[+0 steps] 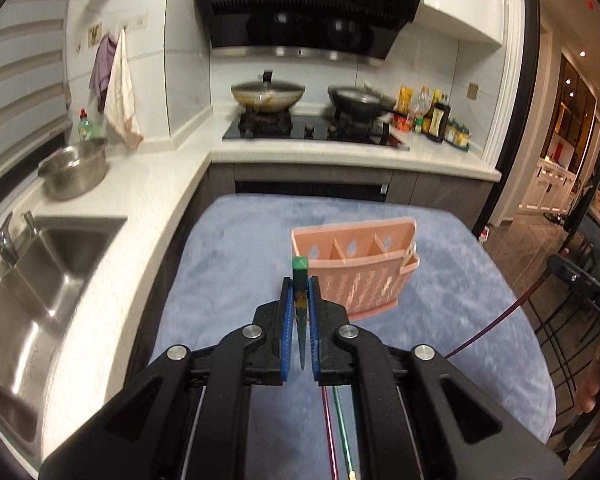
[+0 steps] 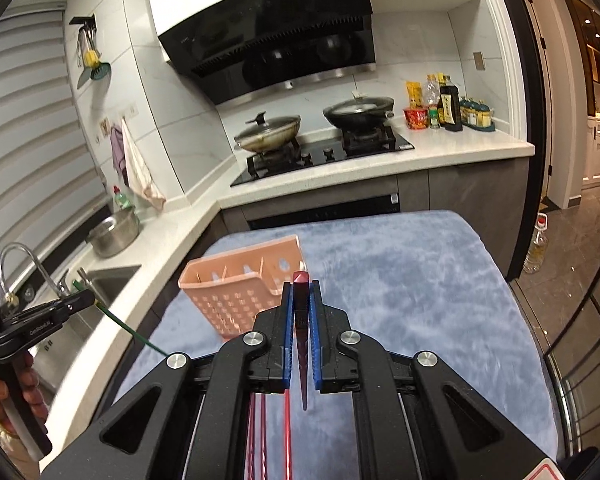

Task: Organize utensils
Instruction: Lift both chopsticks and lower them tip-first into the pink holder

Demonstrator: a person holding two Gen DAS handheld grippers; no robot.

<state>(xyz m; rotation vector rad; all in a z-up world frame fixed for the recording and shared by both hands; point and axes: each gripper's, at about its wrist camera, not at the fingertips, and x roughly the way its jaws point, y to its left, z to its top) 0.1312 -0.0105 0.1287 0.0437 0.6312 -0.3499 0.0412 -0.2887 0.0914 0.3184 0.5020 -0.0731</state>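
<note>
A pink slotted utensil holder (image 1: 356, 264) with three compartments stands on a table with a blue-grey cloth (image 1: 228, 248); it also shows in the right wrist view (image 2: 236, 284). My left gripper (image 1: 300, 292) is shut on a green chopstick (image 1: 300, 270), held above the cloth just left of the holder. My right gripper (image 2: 301, 296) is shut on a dark red chopstick (image 2: 301, 278), held above the cloth just right of the holder. The left gripper (image 2: 80, 300) with its green chopstick (image 2: 124, 326) shows at the left of the right wrist view. The holder's compartments look empty.
A white counter (image 1: 148, 184) with a steel sink (image 1: 48, 264) and steel pot (image 1: 76, 168) runs along the left. Behind the table is a stove (image 1: 312, 128) with two lidded pans and sauce bottles (image 1: 432, 116). A chair (image 1: 580, 312) stands at the right.
</note>
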